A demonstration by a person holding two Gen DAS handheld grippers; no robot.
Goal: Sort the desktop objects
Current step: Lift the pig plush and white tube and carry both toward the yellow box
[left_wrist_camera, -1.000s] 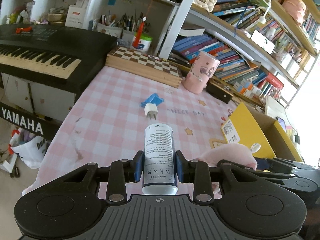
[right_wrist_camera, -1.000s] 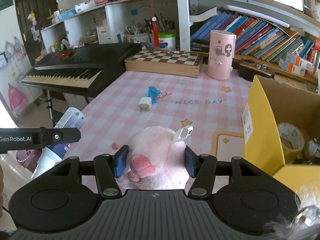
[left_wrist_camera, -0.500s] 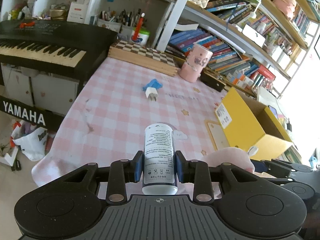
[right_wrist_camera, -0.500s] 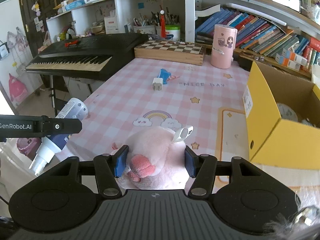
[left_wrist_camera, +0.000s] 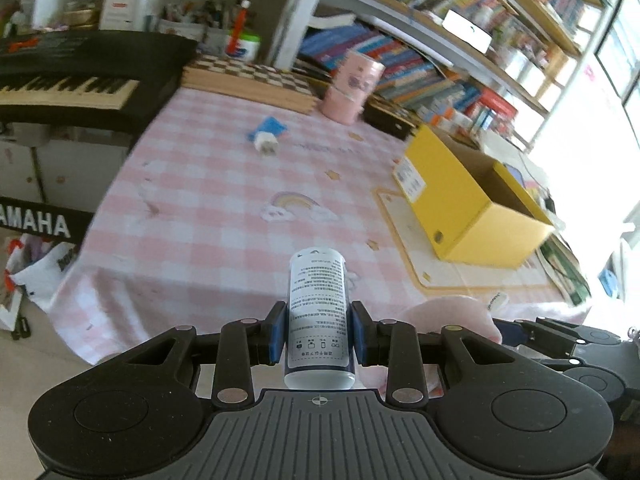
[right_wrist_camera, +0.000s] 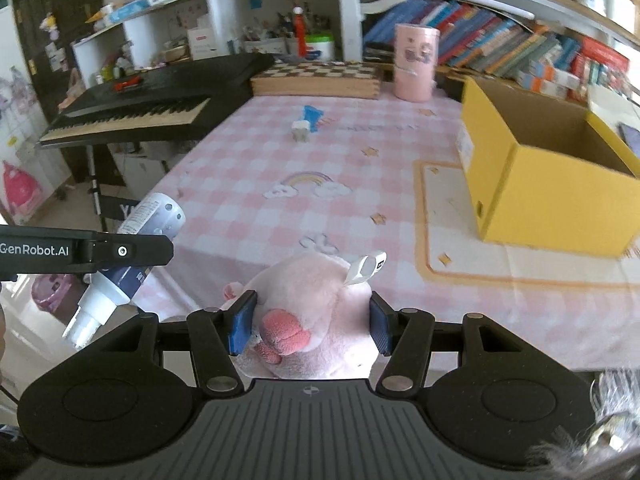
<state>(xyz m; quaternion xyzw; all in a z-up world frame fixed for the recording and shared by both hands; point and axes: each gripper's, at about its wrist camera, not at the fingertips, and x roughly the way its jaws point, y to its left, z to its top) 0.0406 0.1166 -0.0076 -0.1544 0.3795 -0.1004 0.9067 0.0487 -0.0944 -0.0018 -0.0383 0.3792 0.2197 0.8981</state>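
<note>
Carrying two things at once, I risk dropping one short of the yellow box (right_wrist_camera: 532, 184) at two o'clock: the spray bottle (left_wrist_camera: 318, 312) is slick and top-heavy in my left tongs (left_wrist_camera: 318, 334), pinched near its base, and the pink plush toy (right_wrist_camera: 312, 312) could squirm out of my right tongs (right_wrist_camera: 312, 322), which squeeze its soft sides. Both tongs tilt downward over the near edge of the pink checked surface (right_wrist_camera: 260, 168), side by side.
</note>
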